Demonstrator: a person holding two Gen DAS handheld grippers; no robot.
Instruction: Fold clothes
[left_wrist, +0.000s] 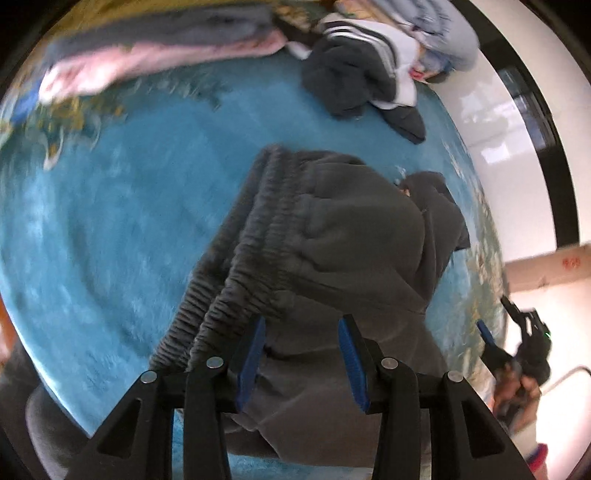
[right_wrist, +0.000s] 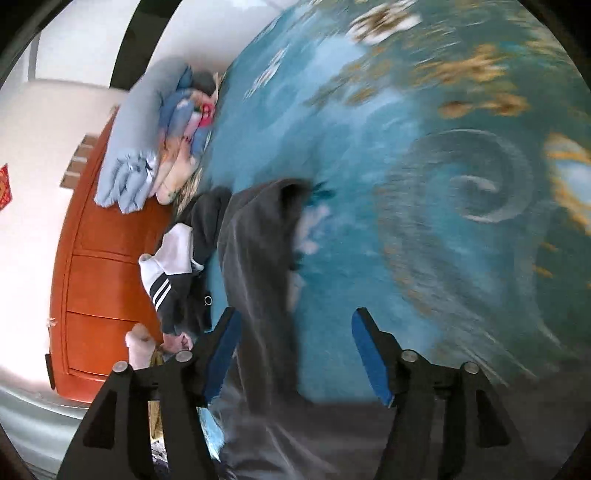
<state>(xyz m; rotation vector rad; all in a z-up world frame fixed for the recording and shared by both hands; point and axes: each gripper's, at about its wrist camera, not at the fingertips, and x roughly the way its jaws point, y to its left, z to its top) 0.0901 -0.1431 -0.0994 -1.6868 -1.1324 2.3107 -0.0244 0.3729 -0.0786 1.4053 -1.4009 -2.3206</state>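
A teal blanket (left_wrist: 110, 229) with gold and white swirls covers the bed; an orange wooden panel (right_wrist: 107, 266) and white floor lie beyond. One grey sweatpants (left_wrist: 332, 240) lies bunched mid-blanket. Left gripper (left_wrist: 303, 354) is spread wide over its waistband, gripping nothing. Right gripper (right_wrist: 295, 350) gapes too, cloth between the fingers, unpinched. Far off: one striped dark jacket (left_wrist: 369, 70), one pink-grey folded stack (left_wrist: 147, 55).

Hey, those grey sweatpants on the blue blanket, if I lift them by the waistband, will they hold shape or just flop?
The grey sweatpants will probably flop: the fabric already lies in soft folds. The gathered elastic waistband looks thick, so it likely gives a firm bite. The fleece looks bulky, so the legs should hang and drag on the blue blanket.
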